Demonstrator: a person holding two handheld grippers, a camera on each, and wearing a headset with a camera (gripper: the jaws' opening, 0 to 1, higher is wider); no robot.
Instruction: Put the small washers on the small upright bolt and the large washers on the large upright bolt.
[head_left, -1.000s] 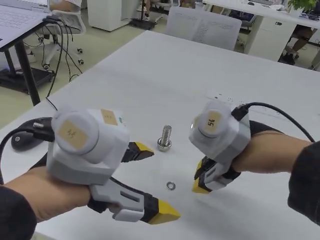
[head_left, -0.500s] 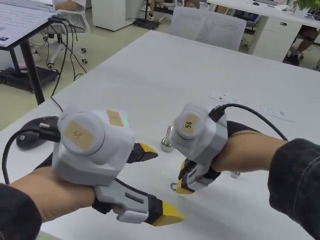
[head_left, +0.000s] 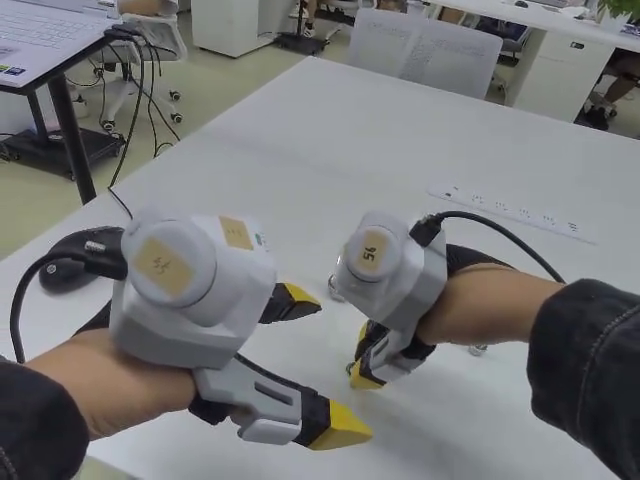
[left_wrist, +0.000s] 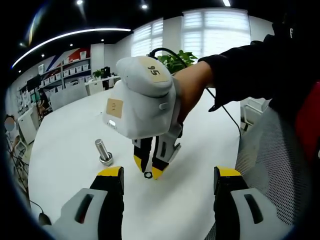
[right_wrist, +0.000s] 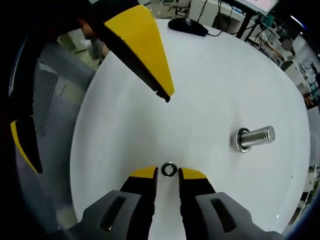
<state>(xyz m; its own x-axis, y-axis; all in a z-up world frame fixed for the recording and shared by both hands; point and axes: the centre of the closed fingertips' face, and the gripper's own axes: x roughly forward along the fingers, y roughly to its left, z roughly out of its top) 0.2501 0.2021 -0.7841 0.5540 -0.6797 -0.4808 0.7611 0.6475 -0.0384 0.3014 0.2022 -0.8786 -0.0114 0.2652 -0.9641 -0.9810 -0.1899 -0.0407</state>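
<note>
On my feed the white table (head_left: 400, 140) fills most of the head view. A black mouse (head_left: 62, 272) sits near its left edge. A white power strip (head_left: 512, 210) lies flat toward the far right side. Just past the far edge I see a grey mesh chair (head_left: 425, 52). Off to the left stands a dark desk (head_left: 60, 68) with a laptop (head_left: 35, 25) on top and cables (head_left: 135, 95) hanging beside it. In the left gripper view I make out a leafy plant (left_wrist: 170, 62) and bright windows (left_wrist: 200, 30) behind it.
</note>
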